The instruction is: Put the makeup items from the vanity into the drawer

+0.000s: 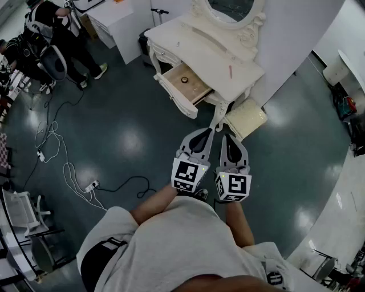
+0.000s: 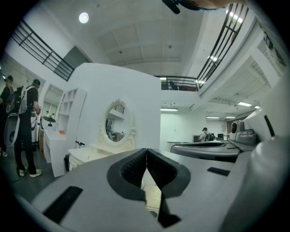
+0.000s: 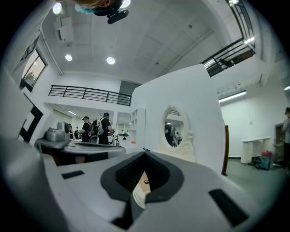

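The white vanity (image 1: 199, 51) stands ahead of me with its oval mirror (image 1: 231, 8) at the back. Its wooden drawer (image 1: 191, 88) is pulled out, and a small dark round item (image 1: 184, 80) lies inside. A thin pink stick (image 1: 230, 71) rests on the vanity top, and a tiny item (image 1: 178, 44) lies further left. My left gripper (image 1: 209, 133) and right gripper (image 1: 226, 138) hang side by side over the floor, well short of the vanity. Both are shut and hold nothing. The mirror (image 2: 118, 124) shows in the left gripper view and the mirror (image 3: 174, 131) in the right gripper view.
A cream padded stool (image 1: 246, 117) stands by the vanity's near right corner. Cables and a power strip (image 1: 91, 185) trail over the dark floor at the left. People (image 1: 54, 34) stand at the far left by a white cabinet (image 1: 117, 23). A white chair (image 1: 23, 211) is at the lower left.
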A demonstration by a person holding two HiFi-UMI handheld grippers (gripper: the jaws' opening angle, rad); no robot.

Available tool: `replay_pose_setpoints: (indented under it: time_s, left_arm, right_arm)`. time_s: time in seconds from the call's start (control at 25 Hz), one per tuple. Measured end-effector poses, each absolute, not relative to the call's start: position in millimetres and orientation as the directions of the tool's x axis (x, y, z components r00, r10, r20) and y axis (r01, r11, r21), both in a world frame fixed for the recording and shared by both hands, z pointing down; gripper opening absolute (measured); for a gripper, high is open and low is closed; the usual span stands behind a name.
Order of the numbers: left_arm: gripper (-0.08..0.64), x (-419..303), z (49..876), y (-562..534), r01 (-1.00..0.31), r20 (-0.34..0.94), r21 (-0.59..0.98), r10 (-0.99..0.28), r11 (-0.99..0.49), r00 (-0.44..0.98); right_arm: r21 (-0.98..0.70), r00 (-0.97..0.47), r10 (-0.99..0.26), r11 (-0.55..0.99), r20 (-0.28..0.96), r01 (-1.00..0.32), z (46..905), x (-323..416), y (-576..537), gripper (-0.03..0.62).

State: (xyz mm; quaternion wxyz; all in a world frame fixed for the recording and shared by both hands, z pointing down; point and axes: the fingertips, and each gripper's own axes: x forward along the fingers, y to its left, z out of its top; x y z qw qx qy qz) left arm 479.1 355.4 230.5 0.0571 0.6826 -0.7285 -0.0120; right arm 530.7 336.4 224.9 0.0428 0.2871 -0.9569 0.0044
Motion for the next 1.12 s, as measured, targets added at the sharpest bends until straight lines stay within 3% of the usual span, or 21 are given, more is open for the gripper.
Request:
replay_pose_setpoints:
  time_s: [0.48,1.12]
  left_arm:
    - [0.008,496,242,328,-0.993,0.08,0.088,-0.994,0.076,-0.069]
    - [0.008,513,280,288,-0.986,0.141,0.083,-0.981,0.143,-0.13]
  right_arm:
    - [-0.02,-0.837,-0.544,0.838,0.058,-0.546,233,550,306,0.015]
    - [-0.053,-0.868,-0.478,0.871,0.138,-0.488,277,572,260,0.015]
